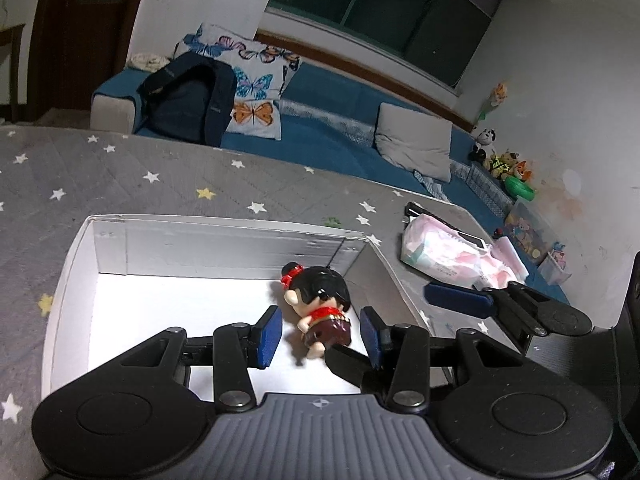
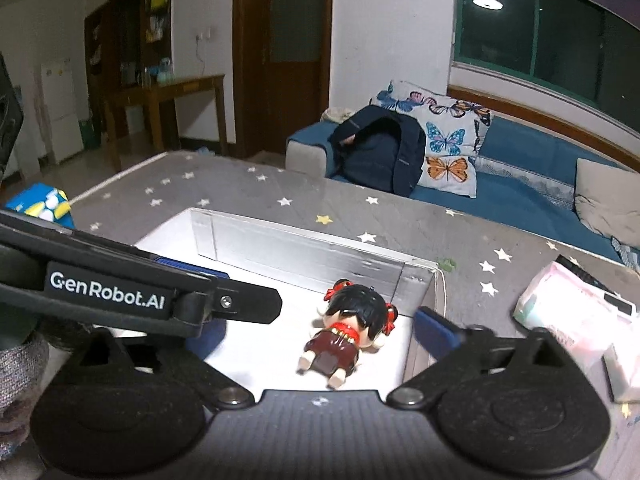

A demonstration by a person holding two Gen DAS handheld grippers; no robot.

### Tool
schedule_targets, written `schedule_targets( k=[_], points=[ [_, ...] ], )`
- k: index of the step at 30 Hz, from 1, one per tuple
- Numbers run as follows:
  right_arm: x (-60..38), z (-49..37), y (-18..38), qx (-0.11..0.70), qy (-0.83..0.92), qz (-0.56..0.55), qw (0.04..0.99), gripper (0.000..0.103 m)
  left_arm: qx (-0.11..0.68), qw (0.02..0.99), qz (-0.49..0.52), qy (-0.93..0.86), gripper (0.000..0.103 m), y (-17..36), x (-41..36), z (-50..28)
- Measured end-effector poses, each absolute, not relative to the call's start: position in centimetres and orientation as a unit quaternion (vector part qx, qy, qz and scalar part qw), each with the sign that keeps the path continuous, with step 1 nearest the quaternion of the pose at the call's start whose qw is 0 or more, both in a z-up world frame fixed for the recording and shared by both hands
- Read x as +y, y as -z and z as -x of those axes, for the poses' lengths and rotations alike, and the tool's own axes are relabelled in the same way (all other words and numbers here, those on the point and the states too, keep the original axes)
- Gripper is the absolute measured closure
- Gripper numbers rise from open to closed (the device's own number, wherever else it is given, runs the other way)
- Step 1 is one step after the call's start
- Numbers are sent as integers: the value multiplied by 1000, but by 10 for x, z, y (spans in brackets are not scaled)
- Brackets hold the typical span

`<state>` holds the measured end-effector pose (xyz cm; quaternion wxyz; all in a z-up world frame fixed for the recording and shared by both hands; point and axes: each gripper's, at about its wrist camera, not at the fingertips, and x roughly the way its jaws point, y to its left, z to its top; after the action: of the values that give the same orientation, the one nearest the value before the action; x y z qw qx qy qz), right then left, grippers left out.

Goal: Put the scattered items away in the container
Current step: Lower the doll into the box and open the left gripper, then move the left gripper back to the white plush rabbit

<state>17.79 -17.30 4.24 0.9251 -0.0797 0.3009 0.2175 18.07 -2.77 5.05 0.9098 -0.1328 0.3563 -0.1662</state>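
Note:
A small doll [image 1: 320, 308] with black hair, red bows and a dark red dress lies on the floor of the white box [image 1: 224, 256]. My left gripper [image 1: 320, 334] is open over the box, its blue pads on either side of the doll and apart from it. In the right wrist view the doll [image 2: 344, 336] lies inside the box [image 2: 304, 256]. My right gripper [image 2: 316, 330] is open above it, its left finger hidden behind the left gripper's arm [image 2: 132, 292]. The right gripper's blue pad [image 1: 460, 300] shows at the box's right side.
The box stands on a grey table cover with stars [image 1: 180, 176]. A pink and white tissue pack [image 1: 452, 256] lies to the right of the box, also in the right wrist view [image 2: 576, 312]. A blue sofa with a bag and cushions [image 1: 320, 136] stands behind.

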Motion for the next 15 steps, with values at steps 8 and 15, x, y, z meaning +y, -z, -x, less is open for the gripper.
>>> schedule_targets(
  k=[8,15],
  points=[
    [-183,-139,-45,279,-214,71,933,0,339,919,114,164,58,-57,-32,-143],
    [-183,-107,-44,264,-216,70,938,0,330,926,92,156,58,-58,-36,-110]
  ],
)
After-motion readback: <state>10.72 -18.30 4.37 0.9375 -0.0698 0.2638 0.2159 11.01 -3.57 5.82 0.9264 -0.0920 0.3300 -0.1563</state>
